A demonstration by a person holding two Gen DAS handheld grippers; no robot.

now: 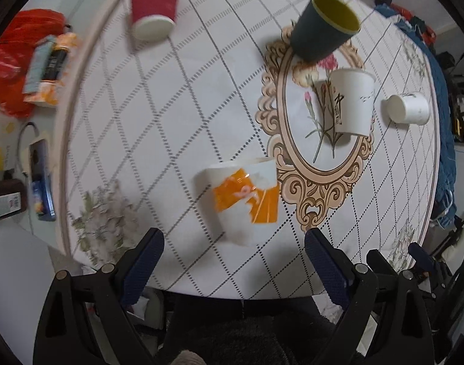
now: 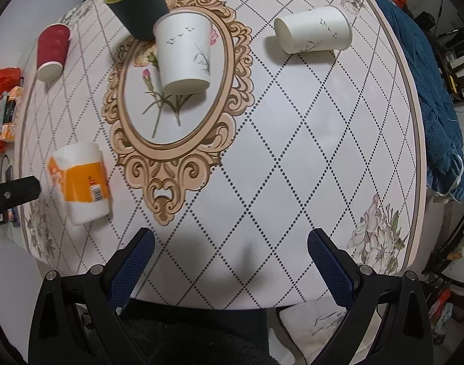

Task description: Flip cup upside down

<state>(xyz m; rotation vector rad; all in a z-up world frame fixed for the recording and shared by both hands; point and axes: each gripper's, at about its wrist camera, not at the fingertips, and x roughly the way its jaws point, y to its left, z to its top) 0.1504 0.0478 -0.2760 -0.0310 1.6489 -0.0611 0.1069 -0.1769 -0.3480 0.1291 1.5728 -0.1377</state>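
Note:
Several paper cups stand on a round table [image 2: 292, 140]. An orange-and-white cup [image 1: 244, 200] [image 2: 80, 182] stands upside down near the front left. A white cup with birds [image 2: 183, 51] [image 1: 352, 103] stands upside down on the oval flower print. A dark green cup with yellow inside [image 1: 323, 27] [image 2: 137, 6] stands upright behind it. A red cup [image 1: 154, 3] [image 2: 52, 51] stands upside down at the far left. Another white cup [image 2: 314, 30] [image 1: 408, 108] lies on its side at the right. My left gripper [image 1: 232, 255] is open just in front of the orange cup. My right gripper [image 2: 232, 252] is open and empty over the table's front.
Beyond the table's left edge lie a red bag [image 1: 16, 60], boxes [image 1: 49, 70] and a phone [image 1: 40, 179]. A blue quilt [image 2: 429, 91] lies past the right edge. The left gripper's body [image 2: 13, 194] shows at the left of the right wrist view.

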